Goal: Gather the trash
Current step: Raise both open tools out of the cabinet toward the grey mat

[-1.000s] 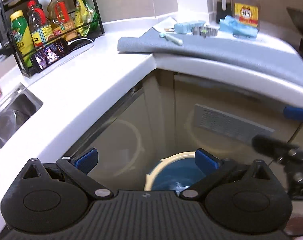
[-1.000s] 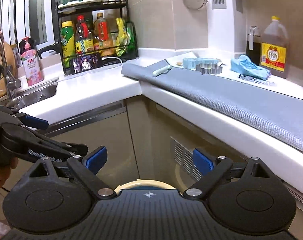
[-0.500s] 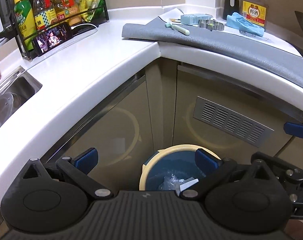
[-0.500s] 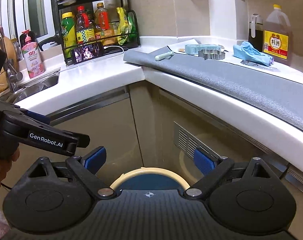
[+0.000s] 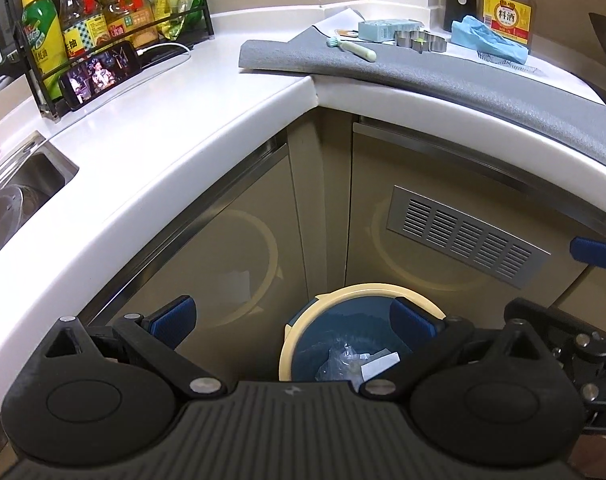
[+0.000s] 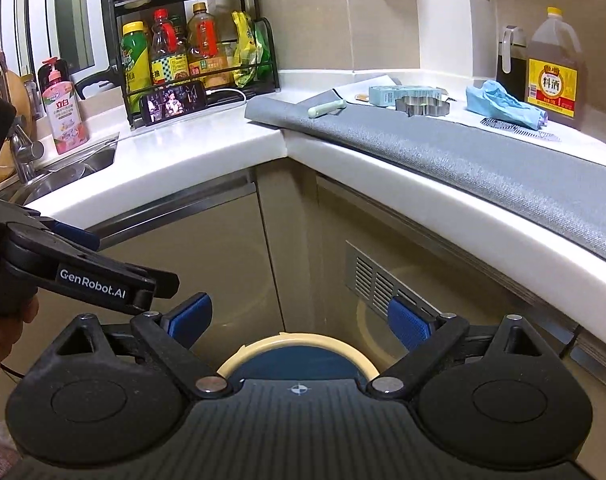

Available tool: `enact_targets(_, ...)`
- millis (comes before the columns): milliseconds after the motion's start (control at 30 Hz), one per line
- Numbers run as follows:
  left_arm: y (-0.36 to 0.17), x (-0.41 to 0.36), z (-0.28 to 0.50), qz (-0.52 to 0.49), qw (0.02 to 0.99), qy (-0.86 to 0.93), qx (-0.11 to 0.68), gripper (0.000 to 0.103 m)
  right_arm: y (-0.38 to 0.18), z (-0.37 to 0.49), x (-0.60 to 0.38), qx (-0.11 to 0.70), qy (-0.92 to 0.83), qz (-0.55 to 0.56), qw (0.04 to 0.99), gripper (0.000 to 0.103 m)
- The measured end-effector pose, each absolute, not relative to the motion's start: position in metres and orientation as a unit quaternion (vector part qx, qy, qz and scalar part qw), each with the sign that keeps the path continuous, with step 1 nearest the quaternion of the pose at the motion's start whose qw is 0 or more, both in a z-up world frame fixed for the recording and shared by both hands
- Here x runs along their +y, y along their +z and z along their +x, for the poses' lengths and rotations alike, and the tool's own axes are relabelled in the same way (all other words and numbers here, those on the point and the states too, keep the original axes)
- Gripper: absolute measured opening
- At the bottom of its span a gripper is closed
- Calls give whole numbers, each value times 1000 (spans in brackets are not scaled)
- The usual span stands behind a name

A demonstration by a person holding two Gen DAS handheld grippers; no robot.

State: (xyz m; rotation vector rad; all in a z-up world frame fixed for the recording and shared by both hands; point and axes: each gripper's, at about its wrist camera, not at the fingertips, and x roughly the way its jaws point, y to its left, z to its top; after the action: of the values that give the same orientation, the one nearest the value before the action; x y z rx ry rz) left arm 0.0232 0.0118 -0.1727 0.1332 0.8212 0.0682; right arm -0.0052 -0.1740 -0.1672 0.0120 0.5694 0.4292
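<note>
A blue trash bin with a cream rim (image 5: 299, 332) stands on the floor in the cabinet corner; clear plastic and white paper scraps (image 5: 355, 362) lie inside it. It also shows in the right wrist view (image 6: 299, 346). My left gripper (image 5: 293, 316) is open and empty above and in front of the bin. My right gripper (image 6: 299, 322) is open and empty above the bin. On the counter lie a crumpled blue bag (image 6: 503, 106), a light-blue box (image 6: 395, 94) and a pale green-handled tool (image 6: 327, 109).
A grey mat (image 6: 443, 148) covers the right counter, with metal cookie cutters (image 6: 423, 105) and a cooking-wine jug (image 6: 555, 76). A bottle rack (image 6: 191, 56) and phone (image 6: 171, 102) stand at the back left, beside a sink (image 6: 63, 170). Cabinet doors (image 5: 231, 264) back the bin.
Both grippers have drawn back and tilted down. More of the bin and the scraps inside it show now. Both stay open.
</note>
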Motion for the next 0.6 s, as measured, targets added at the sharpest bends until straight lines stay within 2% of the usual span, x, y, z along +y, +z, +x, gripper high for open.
enact_targets(233,-167,9,32,73,915,29,396,103,-156,2,-181,264,209,22,941,96)
enact_targets(600,-112,-8,70,91,940,26,328,103,-95,41,-210,159,188,22,969,97)
